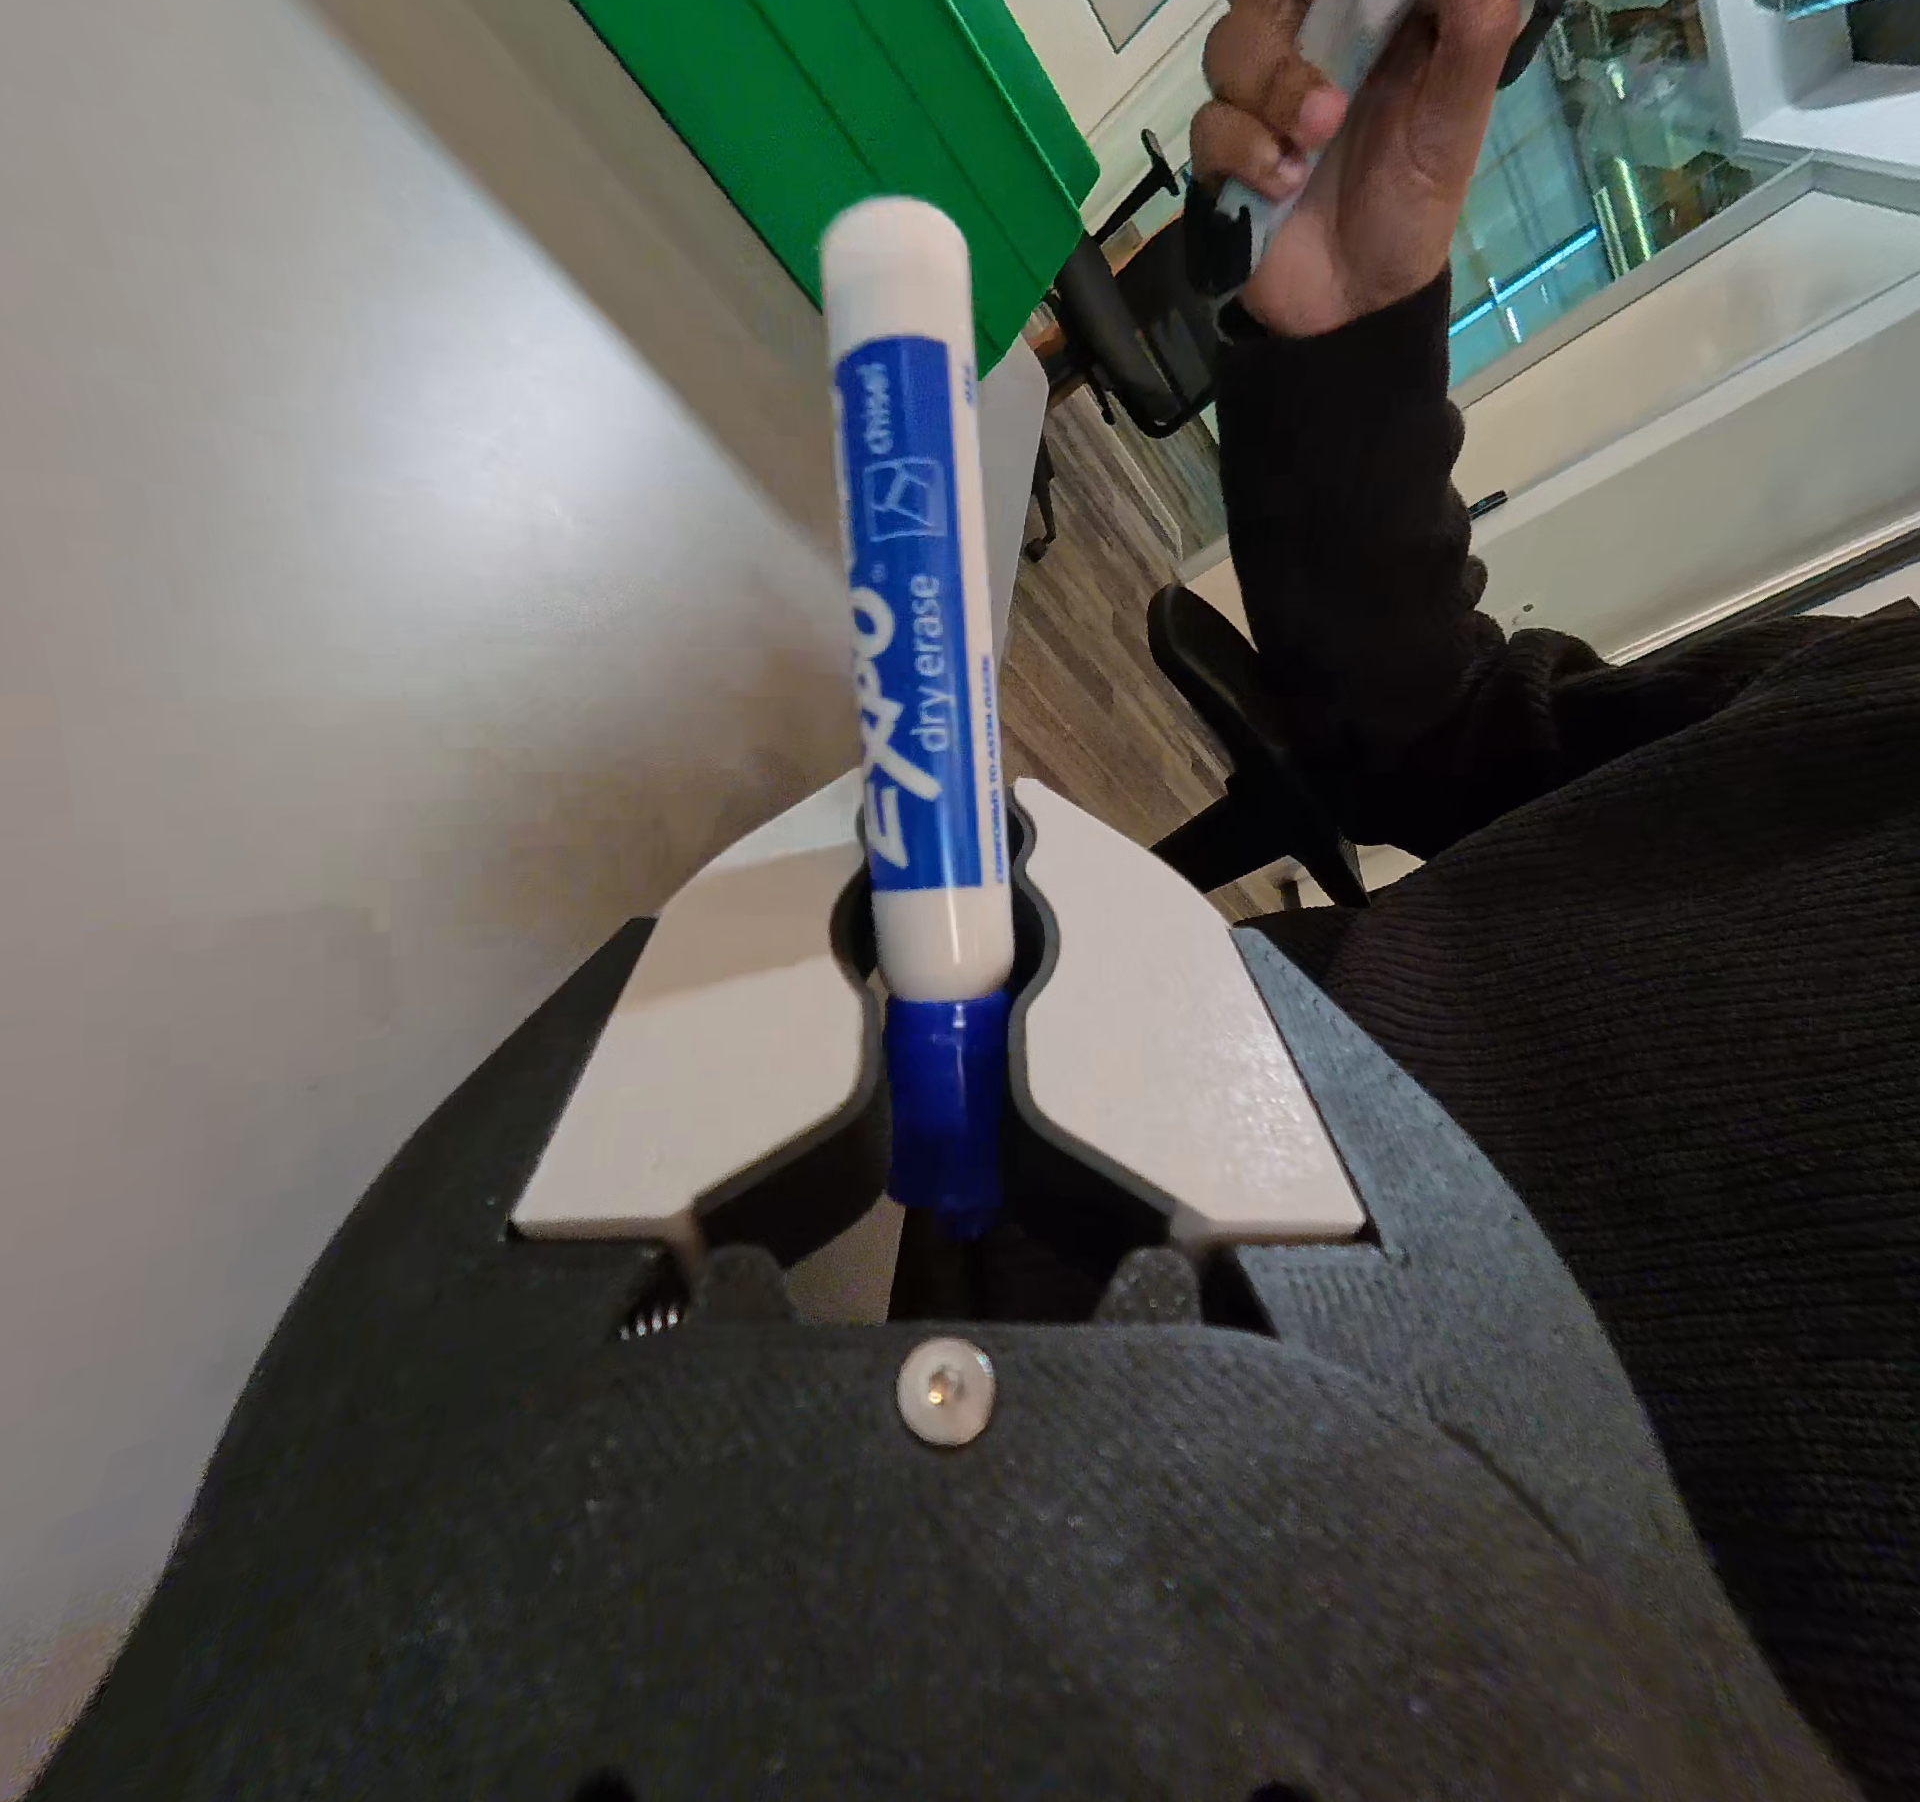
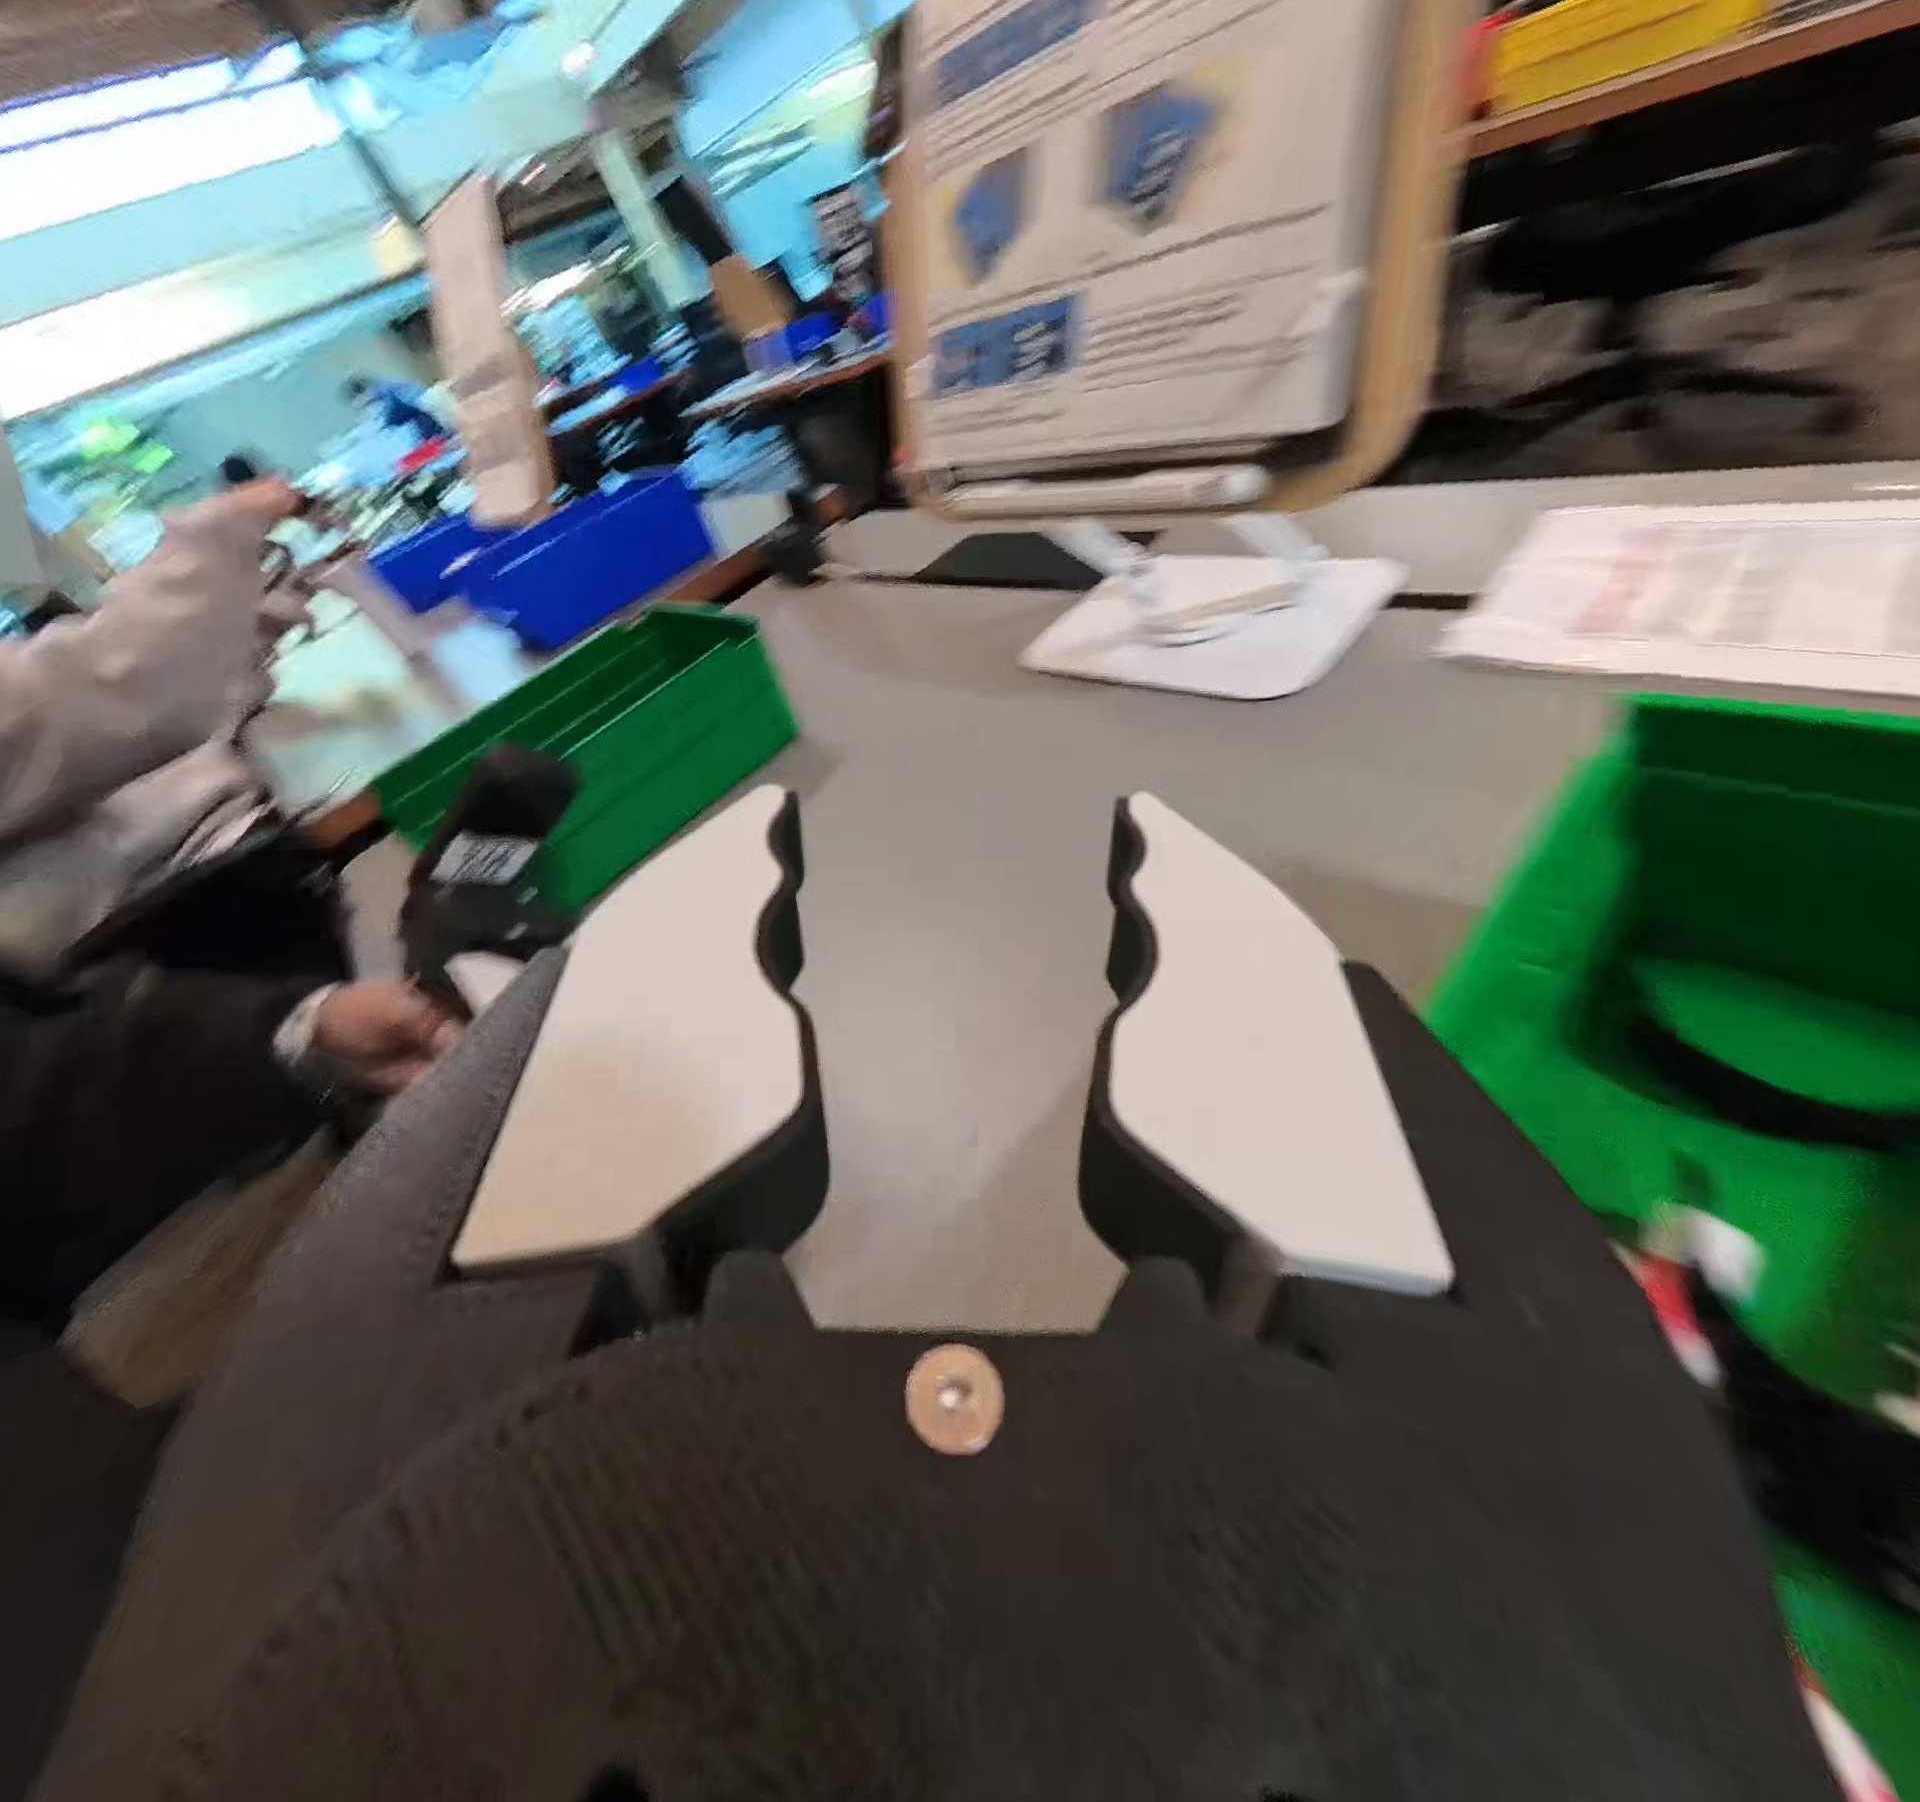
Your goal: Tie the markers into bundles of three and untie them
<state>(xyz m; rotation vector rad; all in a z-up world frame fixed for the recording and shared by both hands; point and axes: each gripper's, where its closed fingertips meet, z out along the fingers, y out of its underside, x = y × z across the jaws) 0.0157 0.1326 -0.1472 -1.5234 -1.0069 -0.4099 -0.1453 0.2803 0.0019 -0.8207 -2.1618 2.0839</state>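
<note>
My left gripper (image 1: 940,817) is shut on a white marker with a blue label (image 1: 920,609). The marker stands along the fingers, its blue tip end (image 1: 945,1118) toward the gripper body and its white rounded end pointing away. The left wrist view is tilted, with a white table surface (image 1: 312,505) behind. A hand in a black sleeve (image 1: 1361,121) holds the other gripper at the top right. My right gripper (image 2: 956,838) is open and empty above a grey table (image 2: 1039,713). The right wrist view is blurred by motion. The left gripper's dark body (image 2: 488,869) shows at its left.
A green bin (image 2: 665,713) sits on the table ahead left; it also shows in the left wrist view (image 1: 831,38). Another green bin (image 2: 1714,973) with dark things inside is at the right. A board on a white stand (image 2: 1164,194) and papers (image 2: 1714,599) lie beyond. A black office chair (image 1: 1247,713) stands by the table. There is about 25 cm between the tips of the two grippers.
</note>
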